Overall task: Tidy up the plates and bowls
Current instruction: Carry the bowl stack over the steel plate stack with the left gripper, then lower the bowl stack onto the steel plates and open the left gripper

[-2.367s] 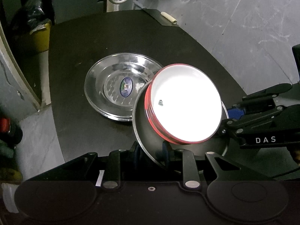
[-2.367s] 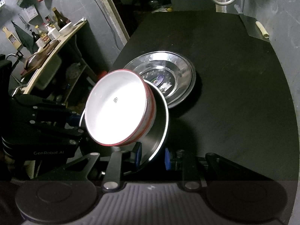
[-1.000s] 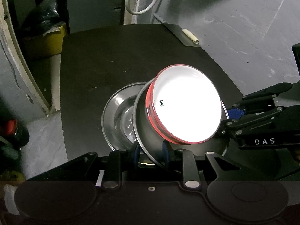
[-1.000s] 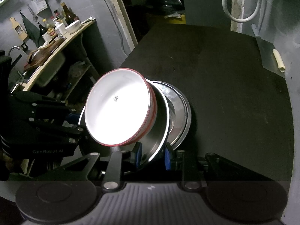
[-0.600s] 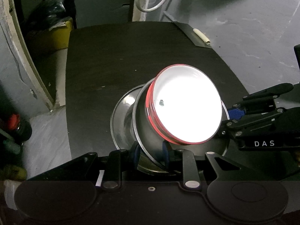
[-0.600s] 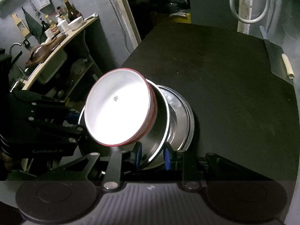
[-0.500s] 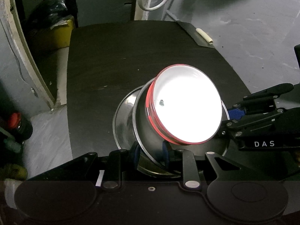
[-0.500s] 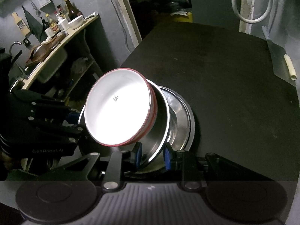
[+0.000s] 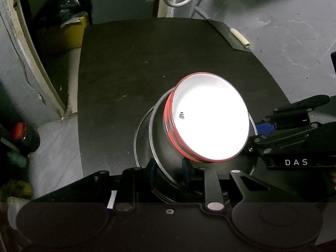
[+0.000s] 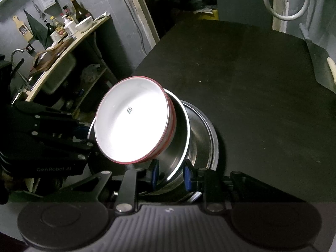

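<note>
On the black desk (image 9: 126, 67) lies a steel plate (image 10: 210, 138), directly beneath the steel plate you carry (image 9: 161, 147). Your left gripper (image 9: 168, 169) and right gripper (image 10: 170, 173) pinch its opposite rims; the red-rimmed white bowl (image 9: 210, 119) sits inside it.

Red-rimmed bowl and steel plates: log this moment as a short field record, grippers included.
carried stack: white bowl with red rim sitting in a steel plate
grip, left: left gripper shut on the steel plate's near rim
grip, right: right gripper shut on the same plate's rim
below: second steel plate lying on the black table, mostly covered by the carried stack
contact between plates: cannot tell
tilt: carried stack looks tilted in both views
</note>
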`<state>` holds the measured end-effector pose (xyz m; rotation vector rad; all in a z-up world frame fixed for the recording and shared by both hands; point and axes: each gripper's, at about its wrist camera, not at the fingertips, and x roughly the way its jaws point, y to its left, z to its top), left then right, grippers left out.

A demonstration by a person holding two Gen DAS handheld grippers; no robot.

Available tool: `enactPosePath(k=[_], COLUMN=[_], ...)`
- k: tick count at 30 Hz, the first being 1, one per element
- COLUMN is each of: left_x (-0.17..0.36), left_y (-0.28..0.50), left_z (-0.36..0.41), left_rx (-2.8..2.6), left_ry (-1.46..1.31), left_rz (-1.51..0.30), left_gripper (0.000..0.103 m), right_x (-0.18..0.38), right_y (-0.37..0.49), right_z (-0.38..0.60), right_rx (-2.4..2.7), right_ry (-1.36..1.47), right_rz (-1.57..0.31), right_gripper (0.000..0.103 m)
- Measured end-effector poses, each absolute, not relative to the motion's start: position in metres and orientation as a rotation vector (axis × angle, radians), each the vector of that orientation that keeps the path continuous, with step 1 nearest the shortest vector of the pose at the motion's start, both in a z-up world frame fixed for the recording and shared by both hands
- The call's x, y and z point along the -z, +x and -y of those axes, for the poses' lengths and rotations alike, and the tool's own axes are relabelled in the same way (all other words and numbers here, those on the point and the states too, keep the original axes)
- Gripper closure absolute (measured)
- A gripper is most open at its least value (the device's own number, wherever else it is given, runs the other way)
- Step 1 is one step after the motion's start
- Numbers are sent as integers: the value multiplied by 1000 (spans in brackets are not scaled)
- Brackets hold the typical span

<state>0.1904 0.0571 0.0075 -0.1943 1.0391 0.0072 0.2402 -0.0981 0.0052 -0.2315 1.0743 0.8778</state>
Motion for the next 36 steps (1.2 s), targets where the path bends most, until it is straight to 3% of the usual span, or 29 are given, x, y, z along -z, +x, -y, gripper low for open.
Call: enactPosePath(k=[36], left_x=[3], left_y=[197], left_z=[-65], left_rx=[-4], left_ry=[-235], left_rz=[-1051], left_gripper=[76], right_x=[0], right_y=[250], right_z=[98], right_rx=[-855], right_ry=[-202], right_rz=[-1088], right_gripper=[75])
